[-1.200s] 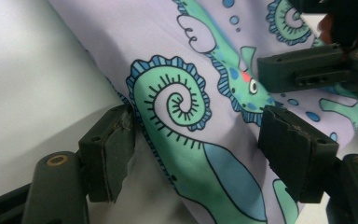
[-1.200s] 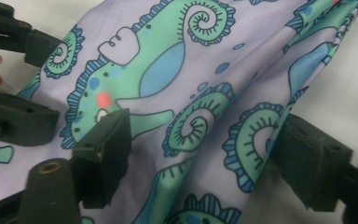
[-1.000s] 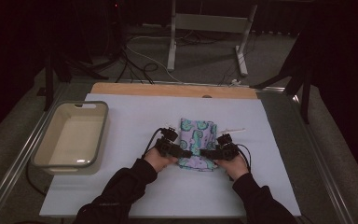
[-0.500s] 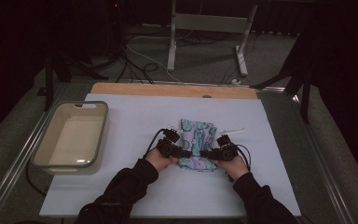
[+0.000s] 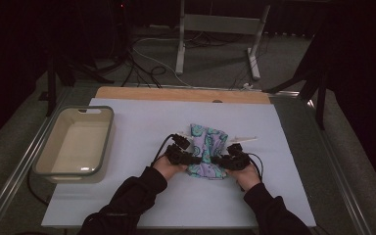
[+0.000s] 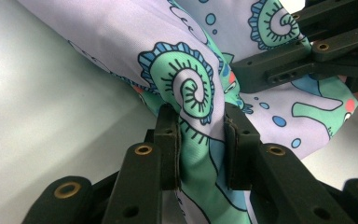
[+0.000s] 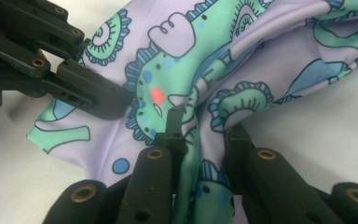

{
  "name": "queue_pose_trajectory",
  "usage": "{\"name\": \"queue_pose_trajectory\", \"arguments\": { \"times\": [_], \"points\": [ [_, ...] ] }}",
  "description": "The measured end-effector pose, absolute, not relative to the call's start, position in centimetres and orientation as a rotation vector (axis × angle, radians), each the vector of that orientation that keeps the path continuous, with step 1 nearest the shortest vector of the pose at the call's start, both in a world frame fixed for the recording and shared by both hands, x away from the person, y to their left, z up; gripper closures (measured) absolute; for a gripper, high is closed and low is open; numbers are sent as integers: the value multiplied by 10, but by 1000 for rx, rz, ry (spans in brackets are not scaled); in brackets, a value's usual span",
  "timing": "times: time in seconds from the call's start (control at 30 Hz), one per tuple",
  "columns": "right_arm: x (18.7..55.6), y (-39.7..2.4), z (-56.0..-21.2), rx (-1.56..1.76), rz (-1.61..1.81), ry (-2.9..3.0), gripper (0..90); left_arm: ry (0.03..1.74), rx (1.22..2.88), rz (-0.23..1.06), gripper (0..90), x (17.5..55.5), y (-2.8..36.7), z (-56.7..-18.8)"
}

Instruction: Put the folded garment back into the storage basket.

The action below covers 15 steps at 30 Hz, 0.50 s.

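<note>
Dark floor and cables surround the white counter [image 5: 127, 205], where our patterned cloth [image 5: 206, 142] lies near the middle, right of the empty tray [image 5: 44, 164]. Our left gripper [image 6: 200, 144] and right gripper [image 7: 200, 140] have just been closing, and each now pinches a fold of the near edge. We should lift both together, evenly, keeping the fabric taut so neither fold slips.
</note>
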State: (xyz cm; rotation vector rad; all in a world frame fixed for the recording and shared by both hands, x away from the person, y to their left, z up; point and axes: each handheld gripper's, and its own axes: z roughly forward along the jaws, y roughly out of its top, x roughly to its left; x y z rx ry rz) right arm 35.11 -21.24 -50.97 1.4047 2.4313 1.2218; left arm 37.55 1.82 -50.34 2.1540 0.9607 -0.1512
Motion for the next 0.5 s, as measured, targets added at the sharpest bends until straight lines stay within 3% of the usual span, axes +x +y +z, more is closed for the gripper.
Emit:
{"name": "queue_pose_trajectory", "arguments": {
  "times": [0.5],
  "points": [
    [351,-209,-478,1331,1293,2392,781,930,2124,-104,720,375,28,-472]
  ]
}}
